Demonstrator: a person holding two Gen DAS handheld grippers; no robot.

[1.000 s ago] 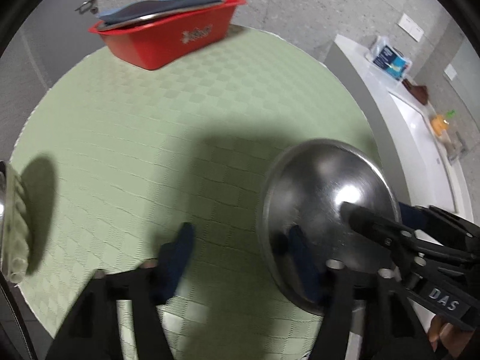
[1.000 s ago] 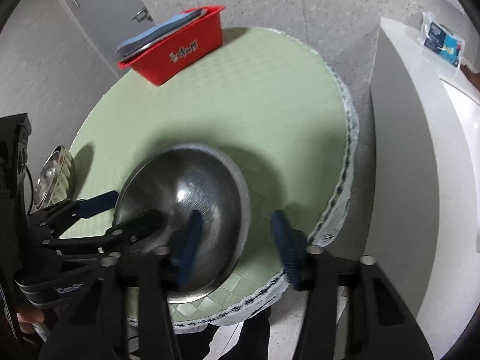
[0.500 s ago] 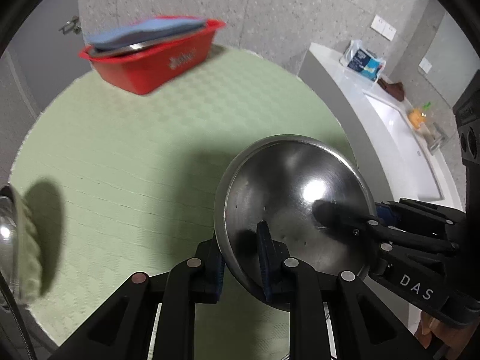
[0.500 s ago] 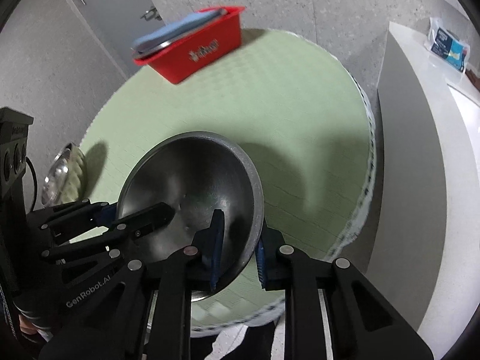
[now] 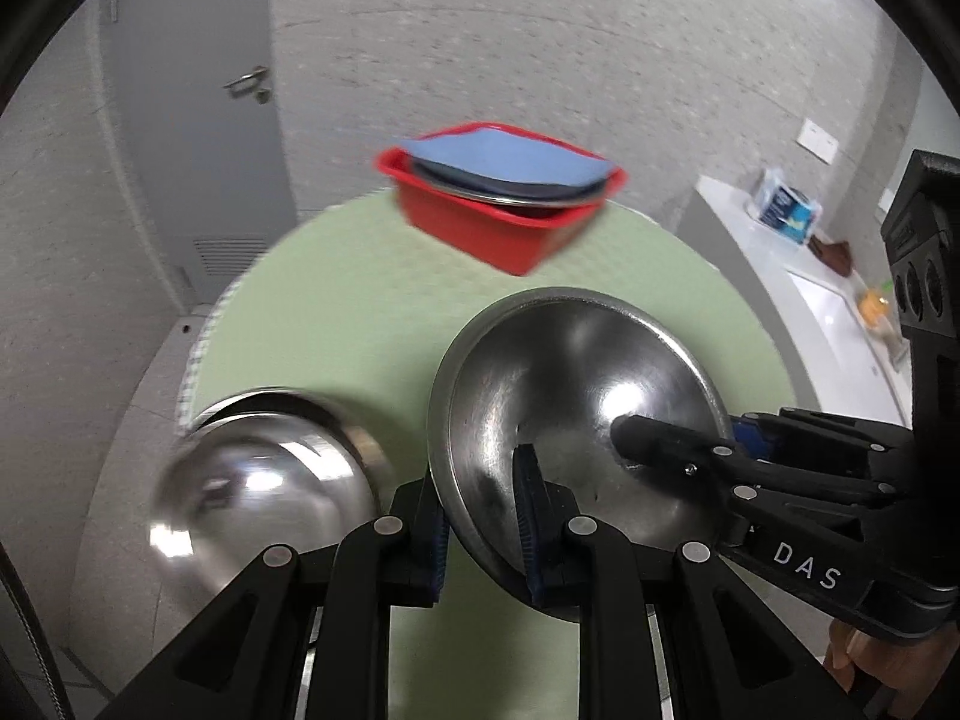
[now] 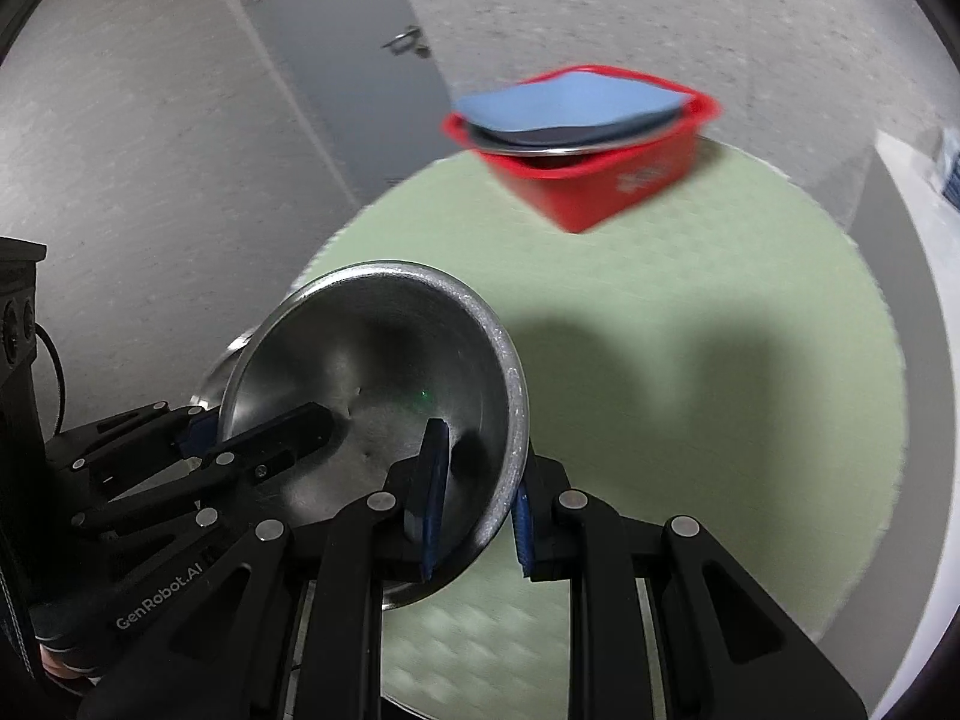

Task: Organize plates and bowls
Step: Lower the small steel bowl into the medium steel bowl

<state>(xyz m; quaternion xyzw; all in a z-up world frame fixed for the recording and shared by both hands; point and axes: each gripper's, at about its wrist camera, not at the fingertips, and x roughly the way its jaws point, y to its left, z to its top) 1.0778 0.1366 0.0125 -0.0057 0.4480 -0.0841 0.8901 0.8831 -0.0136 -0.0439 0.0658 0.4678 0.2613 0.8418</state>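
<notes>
Since the earlier frames, both grippers have clamped the steel bowl (image 5: 576, 420) and tipped it up off the green round table (image 5: 336, 324); the views have swung toward the wall, and a second steel bowl (image 5: 264, 492), formerly at the far left edge, now sits just left of the held one.

Item: steel bowl, tilted, opening toward the cameras. Left gripper (image 5: 483, 531) clenched on its near-left rim, one blue pad inside, one outside. Right gripper (image 6: 474, 480) clenched on the opposite rim in the same manner. Each gripper's black fingers show in the other's view, reaching into the bowl.

Item: second steel bowl, dome side up, at the table's left edge; blurred. In the right wrist view only a sliver shows behind the held bowl.

Item: red plastic tub (image 5: 504, 222), far side of the table, well apart from the bowls. Holds a metal plate (image 5: 510, 195) with a blue cloth (image 5: 510, 165) lying on top.

Surroundings: grey speckled wall, grey door (image 5: 198, 138) with lever handle at left, white counter (image 5: 774, 258) at right carrying a blue-and-white packet (image 5: 786, 204).
</notes>
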